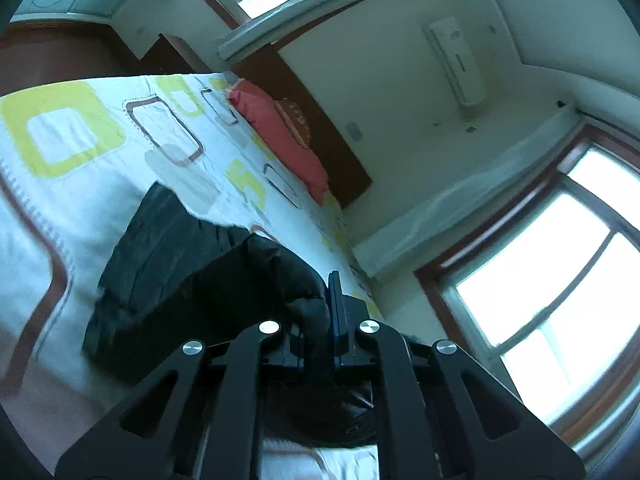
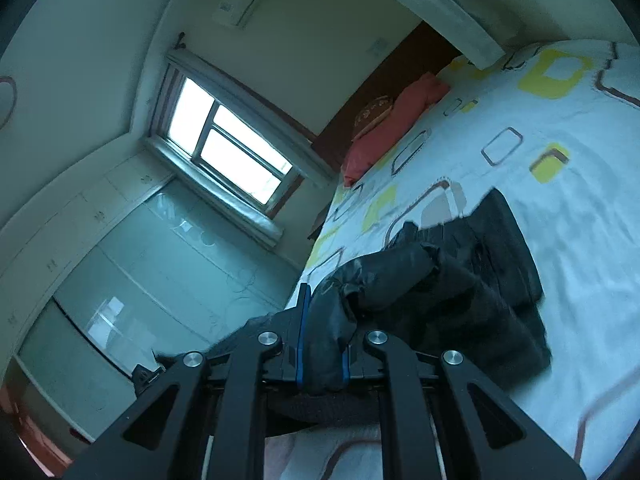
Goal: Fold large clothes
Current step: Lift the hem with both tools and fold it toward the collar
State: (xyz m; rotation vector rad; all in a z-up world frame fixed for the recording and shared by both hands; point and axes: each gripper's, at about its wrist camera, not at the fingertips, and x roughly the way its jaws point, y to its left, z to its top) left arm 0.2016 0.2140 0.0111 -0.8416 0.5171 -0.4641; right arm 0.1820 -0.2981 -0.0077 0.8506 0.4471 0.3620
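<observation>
A large black garment [image 1: 168, 264] lies partly folded on the bed, its far part flat and its near part lifted. My left gripper [image 1: 320, 312] is shut on a bunched edge of the black garment, held above the bed. In the right wrist view the same garment [image 2: 472, 280] stretches from the bed up to my right gripper [image 2: 324, 340], which is shut on another bunched part of it. Both views are tilted.
The bed [image 1: 72, 184] has a white sheet with yellow and brown squares [image 2: 560, 128]. A red pillow [image 1: 280, 132] lies by the dark headboard [image 2: 384, 76]. Windows [image 1: 560, 280] and a wardrobe [image 2: 132, 256] line the walls.
</observation>
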